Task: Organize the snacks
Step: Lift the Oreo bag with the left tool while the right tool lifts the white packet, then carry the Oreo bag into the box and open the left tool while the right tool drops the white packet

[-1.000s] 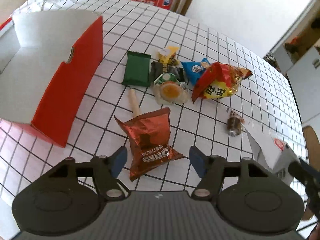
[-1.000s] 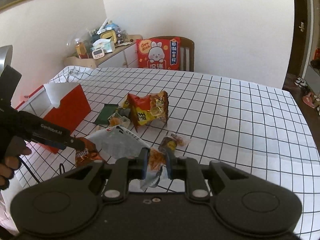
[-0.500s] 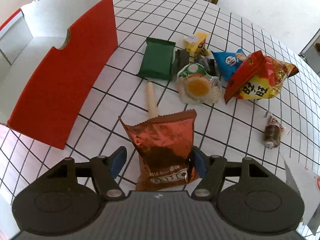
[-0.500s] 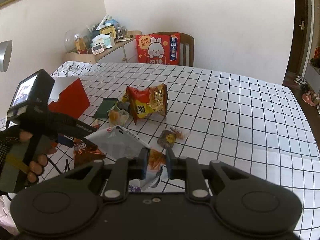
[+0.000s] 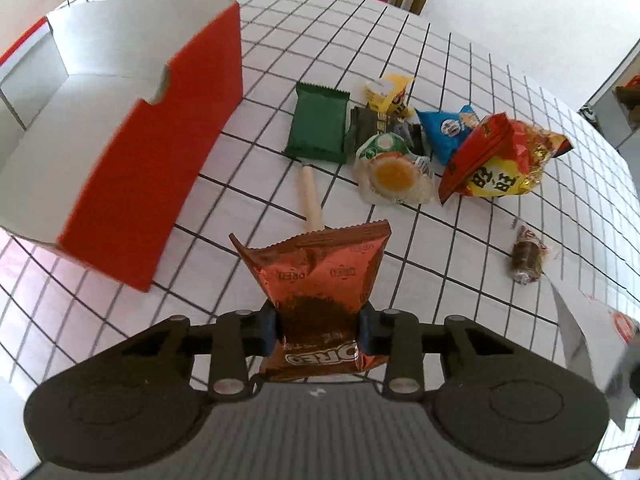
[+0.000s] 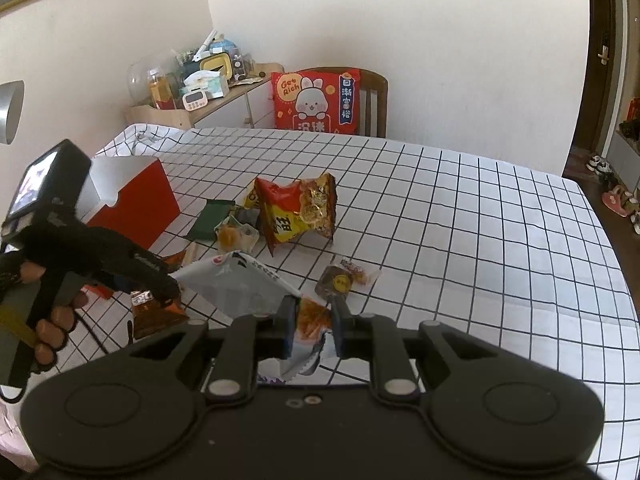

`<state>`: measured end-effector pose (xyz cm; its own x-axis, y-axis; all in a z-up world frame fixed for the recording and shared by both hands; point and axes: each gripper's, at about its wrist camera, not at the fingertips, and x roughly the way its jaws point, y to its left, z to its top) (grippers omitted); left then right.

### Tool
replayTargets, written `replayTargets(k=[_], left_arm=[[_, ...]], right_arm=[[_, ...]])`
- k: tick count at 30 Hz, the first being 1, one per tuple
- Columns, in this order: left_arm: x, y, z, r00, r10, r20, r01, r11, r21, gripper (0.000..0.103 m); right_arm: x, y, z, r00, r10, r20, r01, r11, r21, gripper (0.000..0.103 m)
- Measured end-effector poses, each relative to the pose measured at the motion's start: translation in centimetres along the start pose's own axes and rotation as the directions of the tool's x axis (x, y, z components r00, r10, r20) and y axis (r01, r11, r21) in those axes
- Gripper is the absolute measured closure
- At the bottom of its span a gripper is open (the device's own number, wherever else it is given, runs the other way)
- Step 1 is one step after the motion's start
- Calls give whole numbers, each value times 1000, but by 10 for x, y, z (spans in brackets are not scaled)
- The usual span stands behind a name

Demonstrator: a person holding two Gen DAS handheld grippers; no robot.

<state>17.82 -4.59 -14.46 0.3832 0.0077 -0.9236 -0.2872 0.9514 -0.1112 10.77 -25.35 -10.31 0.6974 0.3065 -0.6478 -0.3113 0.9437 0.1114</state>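
Note:
My left gripper [image 5: 318, 330] is shut on a copper-brown Oreo packet [image 5: 320, 276], held just above the checked tablecloth. The open red box [image 5: 160, 152] with a white inside stands to its left. My right gripper [image 6: 313, 326] is shut on a white snack bag [image 6: 240, 286] with an orange corner, held above the table; the bag also shows at the right edge of the left wrist view [image 5: 588, 344]. The left gripper [image 6: 156, 280] with the Oreo packet [image 6: 154, 312] shows at the left of the right wrist view.
Loose snacks lie beyond the Oreo packet: a green packet [image 5: 318, 124], a cream stick [image 5: 310, 194], an egg-print pack [image 5: 394, 174], a blue packet [image 5: 448, 128], a red-and-yellow bag [image 5: 496, 156], a small brown sweet [image 5: 528, 256]. A chair with a red cushion [image 6: 316, 102] stands behind the table.
My left gripper moved forward over the Oreo packet and closed on it. The right gripper kept hold of the white bag and barely moved.

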Motion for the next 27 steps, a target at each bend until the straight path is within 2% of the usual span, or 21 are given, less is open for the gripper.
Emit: replayTargets(k=[7,12,20,27], left_arm=[[-51,18,-1,999,-1,49,-2,998,69,68],[-81,38,6,996,1,85,-8,996,84,68],[-118,83,27,988,15,155,-25,998,61,68],[-126,123,53,979,55,197,-61,998,26,67]], right_arm=[[-2,22,15,999,29,14,-29,1000,-5,86],[-2,46,32,997,61,38,-60,998,-25,86],[13,97,66,993,104,55,-101,993,-60,86],[36,148,95,990,130,50,-125,987,-101,86]])
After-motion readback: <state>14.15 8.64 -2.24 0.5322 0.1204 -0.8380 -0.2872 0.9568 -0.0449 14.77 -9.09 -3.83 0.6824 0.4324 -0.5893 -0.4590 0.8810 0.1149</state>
